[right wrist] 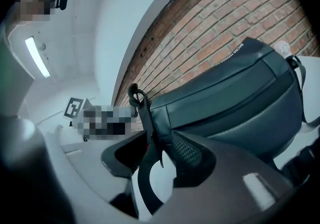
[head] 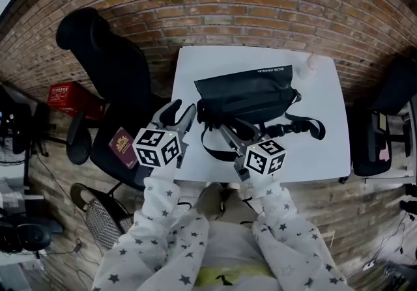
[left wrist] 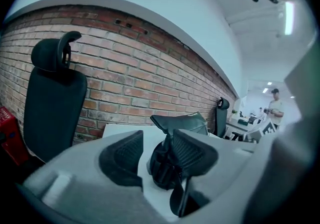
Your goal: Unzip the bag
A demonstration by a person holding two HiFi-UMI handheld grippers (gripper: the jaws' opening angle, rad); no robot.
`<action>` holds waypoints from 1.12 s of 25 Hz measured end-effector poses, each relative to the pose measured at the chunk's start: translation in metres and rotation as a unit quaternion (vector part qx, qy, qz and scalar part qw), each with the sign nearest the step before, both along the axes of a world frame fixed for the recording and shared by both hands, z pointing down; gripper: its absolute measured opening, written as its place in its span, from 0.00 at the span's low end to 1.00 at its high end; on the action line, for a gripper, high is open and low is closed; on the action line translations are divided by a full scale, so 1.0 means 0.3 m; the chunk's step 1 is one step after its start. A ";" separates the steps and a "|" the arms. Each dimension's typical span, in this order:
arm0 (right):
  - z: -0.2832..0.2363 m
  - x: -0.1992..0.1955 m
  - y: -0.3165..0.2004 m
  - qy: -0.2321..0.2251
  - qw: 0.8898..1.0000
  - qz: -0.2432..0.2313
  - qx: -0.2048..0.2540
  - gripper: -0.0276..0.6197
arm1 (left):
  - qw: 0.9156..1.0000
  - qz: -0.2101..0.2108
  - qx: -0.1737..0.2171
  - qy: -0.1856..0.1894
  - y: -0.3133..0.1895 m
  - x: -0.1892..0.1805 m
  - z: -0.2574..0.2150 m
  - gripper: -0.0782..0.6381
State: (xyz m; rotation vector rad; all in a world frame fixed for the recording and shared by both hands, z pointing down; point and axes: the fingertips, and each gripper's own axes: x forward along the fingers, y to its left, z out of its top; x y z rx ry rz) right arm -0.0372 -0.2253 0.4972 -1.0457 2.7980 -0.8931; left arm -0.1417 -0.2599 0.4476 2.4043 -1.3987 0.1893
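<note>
A black bag lies on the white table, its strap looping off the near side. My left gripper is at the bag's left end. In the left gripper view the bag's corner sits between the pads, and white table shows beside it, so the left gripper is open. My right gripper points at the bag's near left corner. In the right gripper view the bag's strap and its clip run between the jaws. The right gripper is open.
A black office chair stands left of the table, with a dark red booklet on a seat. A red box sits on the floor. A small white object rests at the table's far right corner. A brick wall runs behind.
</note>
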 end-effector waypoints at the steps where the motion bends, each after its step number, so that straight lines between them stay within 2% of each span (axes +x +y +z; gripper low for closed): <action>1: 0.017 -0.019 0.002 0.000 1.000 -0.006 -0.008 0.28 | 1.000 0.009 -0.004 0.003 -0.016 0.004 0.004 0.38; 6: 0.105 -0.086 0.019 0.006 0.999 -0.026 -0.039 0.28 | 0.997 0.073 -0.015 0.020 -0.073 0.068 0.022 0.47; 13: 0.185 -0.150 0.024 0.007 0.996 -0.040 -0.075 0.28 | 0.991 0.131 -0.026 0.030 -0.144 0.142 0.038 0.48; 21: 0.220 -0.181 0.029 -0.018 0.993 -0.058 -0.100 0.24 | 0.985 0.170 -0.027 0.030 -0.156 0.210 0.059 0.46; 28: 0.228 -0.179 0.020 -0.015 0.993 -0.059 -0.102 0.12 | 0.983 0.178 -0.019 0.034 -0.161 0.216 0.062 0.43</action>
